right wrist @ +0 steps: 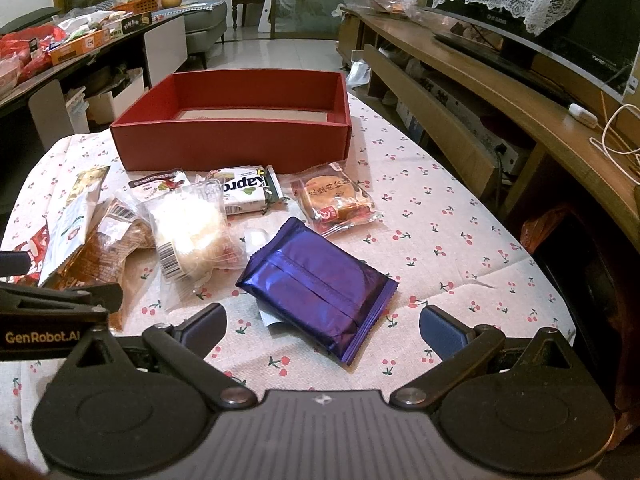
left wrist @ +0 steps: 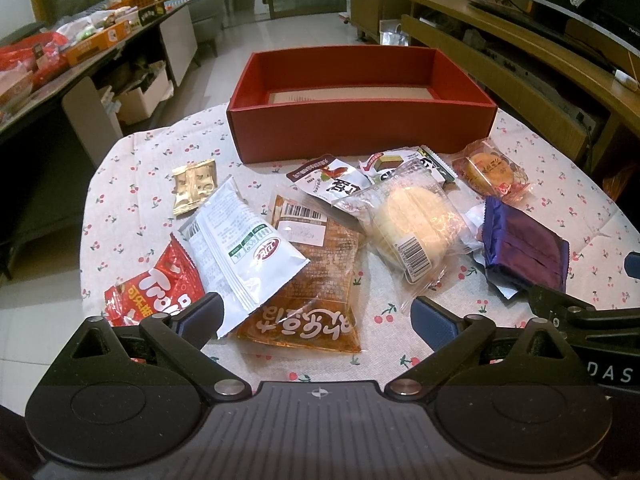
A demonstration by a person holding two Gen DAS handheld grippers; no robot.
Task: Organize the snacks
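Observation:
An empty red box (left wrist: 360,128) (right wrist: 232,144) stands at the far side of the cherry-print table. Several snack packs lie in front of it: a red packet (left wrist: 156,292), a white sachet (left wrist: 244,248), an orange-brown pack (left wrist: 316,280), a clear-wrapped round bun (left wrist: 412,220) (right wrist: 188,228), a purple foil pack (left wrist: 520,248) (right wrist: 316,284), a wrapped cookie (left wrist: 492,168) (right wrist: 336,200) and a white wafer pack (right wrist: 244,190). My left gripper (left wrist: 316,316) hovers open above the orange-brown pack. My right gripper (right wrist: 322,328) is open over the near end of the purple pack.
A small gold sachet (left wrist: 194,186) lies at the left of the pile. A cluttered side table (left wrist: 72,48) stands to the left, and a wooden TV cabinet (right wrist: 500,92) runs along the right. The cloth (right wrist: 448,240) to the right of the purple pack is bare.

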